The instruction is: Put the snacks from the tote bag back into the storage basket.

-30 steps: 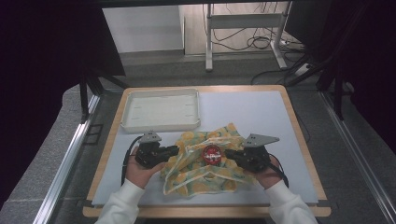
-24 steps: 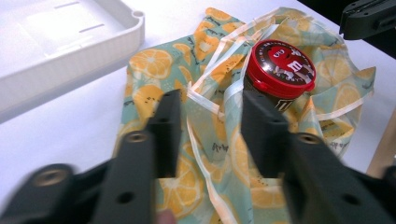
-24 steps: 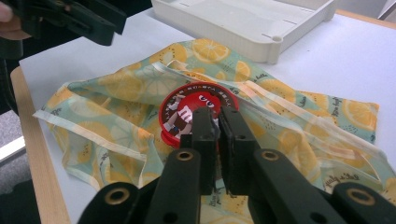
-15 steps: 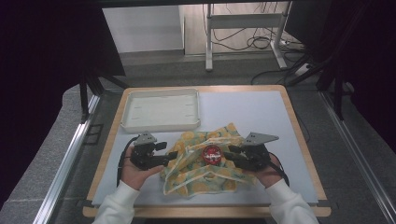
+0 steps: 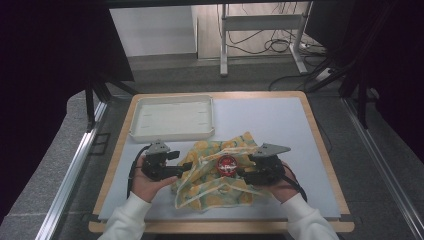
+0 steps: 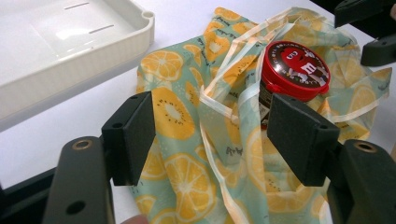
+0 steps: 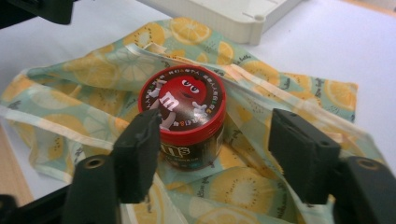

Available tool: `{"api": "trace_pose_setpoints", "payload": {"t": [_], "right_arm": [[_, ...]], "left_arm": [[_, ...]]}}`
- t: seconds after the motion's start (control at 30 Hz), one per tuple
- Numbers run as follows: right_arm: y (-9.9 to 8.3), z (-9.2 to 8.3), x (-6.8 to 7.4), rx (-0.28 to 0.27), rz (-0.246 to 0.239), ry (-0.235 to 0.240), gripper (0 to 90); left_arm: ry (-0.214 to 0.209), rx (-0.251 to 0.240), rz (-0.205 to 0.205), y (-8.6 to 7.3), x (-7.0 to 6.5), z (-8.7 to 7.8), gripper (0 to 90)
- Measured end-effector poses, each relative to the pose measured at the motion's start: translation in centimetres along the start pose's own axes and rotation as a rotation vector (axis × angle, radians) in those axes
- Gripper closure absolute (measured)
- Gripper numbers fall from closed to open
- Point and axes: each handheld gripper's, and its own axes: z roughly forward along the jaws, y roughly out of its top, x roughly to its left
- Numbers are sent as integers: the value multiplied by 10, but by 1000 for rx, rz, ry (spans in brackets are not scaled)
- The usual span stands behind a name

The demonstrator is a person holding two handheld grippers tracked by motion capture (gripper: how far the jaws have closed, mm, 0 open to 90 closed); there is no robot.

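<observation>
A mint cloth bag printed with orange slices (image 5: 212,187) lies crumpled on the white mat. A small candy jar with a red lid (image 5: 227,164) stands upright on it. My left gripper (image 5: 184,167) is at the cloth's left edge and its jaws have just been opening. They stand wide apart (image 6: 212,135) over a loose fold of the cloth (image 6: 187,140), not pressing it, with the jar (image 6: 293,70) beyond them. My right gripper (image 5: 242,174) is just right of the jar and its jaws have just been opening too. They are open (image 7: 219,151) with the jar (image 7: 184,109) just ahead, untouched.
A shallow white tray (image 5: 172,132) sits at the back left of the mat, just behind the cloth. The wooden table edge (image 5: 320,145) frames the mat. Bare mat lies to the right and behind the cloth.
Both grippers' jaws have spread apart and let go of the cloth, which has settled around the jar. Neither hand has shifted noticeably.
</observation>
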Motion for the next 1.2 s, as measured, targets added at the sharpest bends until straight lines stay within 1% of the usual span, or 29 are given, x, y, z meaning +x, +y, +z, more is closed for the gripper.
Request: {"api": "trace_pose_setpoints", "payload": {"t": [0.03,0.1,0.17,0.23,0.33,0.43,0.53,0.6,0.7,0.8,0.87,0.97,1.0,1.03,1.13,1.2], "right_arm": [[0,3,1,9,7,-7,288],[2,9,4,25,22,-27,243],[3,15,8,37,36,-31,221],[5,19,12,53,35,-42,203],[9,25,14,63,57,-60,192],[13,32,19,75,60,-70,181],[17,40,25,99,65,-87,161],[17,46,28,110,82,-99,150],[17,53,32,119,92,-108,147],[16,61,35,137,100,-129,147],[14,67,36,155,112,-134,149],[12,75,38,164,126,-152,195],[11,76,39,159,122,-154,222],[11,75,39,157,112,-169,245],[12,73,38,154,103,-166,252],[13,72,36,149,122,-154,253]], "left_arm": [[-3,-2,-3,0,0,0,325],[-6,2,3,1,0,1,324],[-7,5,13,1,0,2,324],[-4,6,19,1,-1,3,324],[1,1,16,2,-1,2,324],[5,-3,18,2,0,1,324],[10,-1,14,1,0,1,325],[11,3,11,0,0,2,323],[14,7,10,-1,-1,2,322],[20,7,9,-2,-1,2,322],[22,8,9,-3,-1,2,323],[25,11,10,-3,-3,2,322],[25,11,10,-3,-3,2,322],[26,11,10,-3,-3,2,323],[29,12,8,-4,-2,3,323],[32,14,2,-5,-1,3,323]]}}
